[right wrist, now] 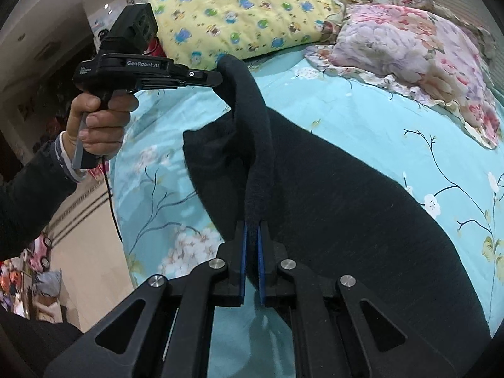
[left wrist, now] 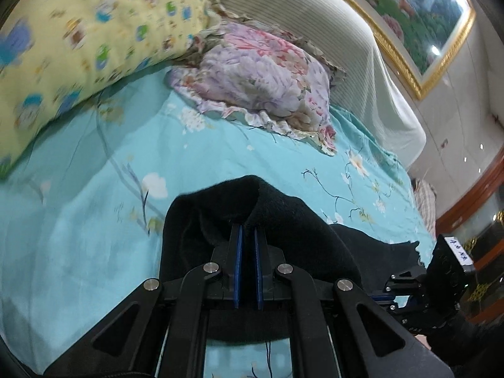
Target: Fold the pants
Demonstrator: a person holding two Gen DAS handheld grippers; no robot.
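Gripping pants [right wrist: 330,195] waistband with left gripper [right wrist: 220,78] and right gripper [right wrist: 251,225], both clamped on fabric; lifting above bed [right wrist: 362,104], centre frame. Folding barely begun; all folds remaining.

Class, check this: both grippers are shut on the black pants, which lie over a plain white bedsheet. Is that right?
One error: the bedsheet is turquoise with a flower print, not plain white, as the right wrist view shows. The left gripper and right gripper are indeed both shut on the black pants.

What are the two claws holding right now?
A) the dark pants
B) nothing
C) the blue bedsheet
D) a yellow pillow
A: the right claw and the left claw each pinch the thick edge of the dark pants, lifting it off the bed.
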